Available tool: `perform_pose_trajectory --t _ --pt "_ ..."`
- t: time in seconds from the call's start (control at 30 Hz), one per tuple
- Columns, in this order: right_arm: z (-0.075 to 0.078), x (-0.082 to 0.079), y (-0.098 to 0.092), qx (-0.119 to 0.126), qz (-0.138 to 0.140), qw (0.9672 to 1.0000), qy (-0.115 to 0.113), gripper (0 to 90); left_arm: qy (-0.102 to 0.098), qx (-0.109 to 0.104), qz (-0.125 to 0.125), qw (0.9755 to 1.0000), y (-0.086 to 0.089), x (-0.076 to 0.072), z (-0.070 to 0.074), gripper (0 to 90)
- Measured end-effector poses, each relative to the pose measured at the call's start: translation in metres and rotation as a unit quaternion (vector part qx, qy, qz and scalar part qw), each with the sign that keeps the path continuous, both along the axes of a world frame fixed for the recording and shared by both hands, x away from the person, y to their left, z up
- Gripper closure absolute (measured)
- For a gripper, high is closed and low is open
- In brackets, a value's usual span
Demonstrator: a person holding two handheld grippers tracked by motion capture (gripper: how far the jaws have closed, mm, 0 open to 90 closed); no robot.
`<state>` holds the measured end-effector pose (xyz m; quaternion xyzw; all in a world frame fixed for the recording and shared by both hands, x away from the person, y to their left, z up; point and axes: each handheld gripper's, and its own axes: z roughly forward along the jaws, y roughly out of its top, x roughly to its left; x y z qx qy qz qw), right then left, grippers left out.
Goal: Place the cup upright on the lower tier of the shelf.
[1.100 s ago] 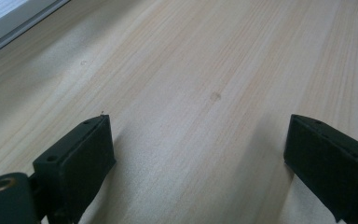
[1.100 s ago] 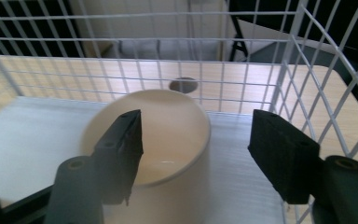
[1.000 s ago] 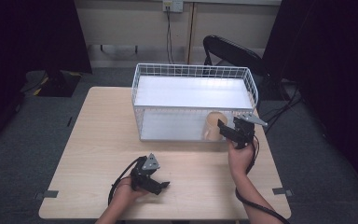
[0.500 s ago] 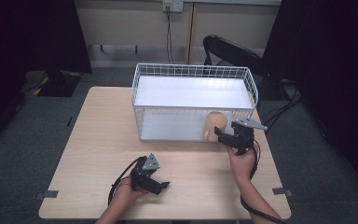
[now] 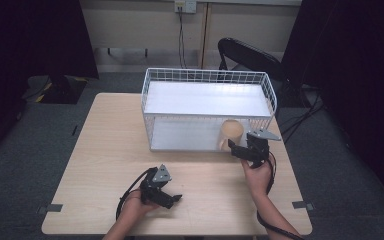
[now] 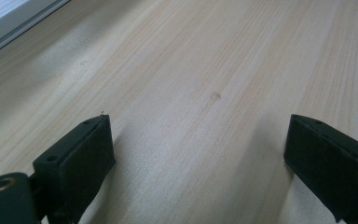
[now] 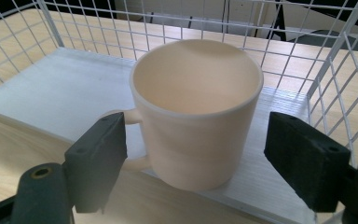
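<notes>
**A:** Where does the mug [image 7: 198, 116] sit?

**B:** Upright on the lower shelf of the white wire rack [image 5: 207, 79], at that shelf's front right corner, close to the front edge. Its handle points left in my right gripper view.

**A:** And your right gripper [image 5: 240, 150]?

**B:** Released. Its jaws have just been opening; the mug stands between them, clear of both pads. A second ago that gripper was closer in against the rack's front; now I have it a little back toward me.

**A:** The left gripper [image 5: 172, 199]?

**B:** Also spread wide with nothing in it, low over the table [image 5: 105, 150], well in front of the rack. It lies where it did a second ago.

**A:** What could go wrong?

**B:** I judge the handle the risk. One pad sits just beside it, so a crooked pull-back could hook it and drag the mug off the shelf edge.
</notes>
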<state>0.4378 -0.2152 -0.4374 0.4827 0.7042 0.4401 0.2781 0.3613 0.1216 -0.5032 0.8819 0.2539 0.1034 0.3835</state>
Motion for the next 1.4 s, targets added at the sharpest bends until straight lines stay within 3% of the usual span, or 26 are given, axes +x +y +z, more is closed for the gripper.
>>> perform_pose_trajectory --t 0.1,0.5,1.4 --pt "-0.003 0.003 0.003 -0.013 -0.003 0.9999 0.003 20.0 0.0 0.0 0.0 1.0 0.0 0.0 0.0 7.8" --pt "-0.009 0.013 0.009 -0.027 -0.005 0.9996 0.008 19.8 0.0 0.0 0.0 1.0 0.0 0.0 0.0 7.8" --pt "-0.016 0.02 0.015 -0.028 -0.005 0.9993 0.024 22.6 0.0 0.0 0.0 1.0 0.0 0.0 0.0 7.8"
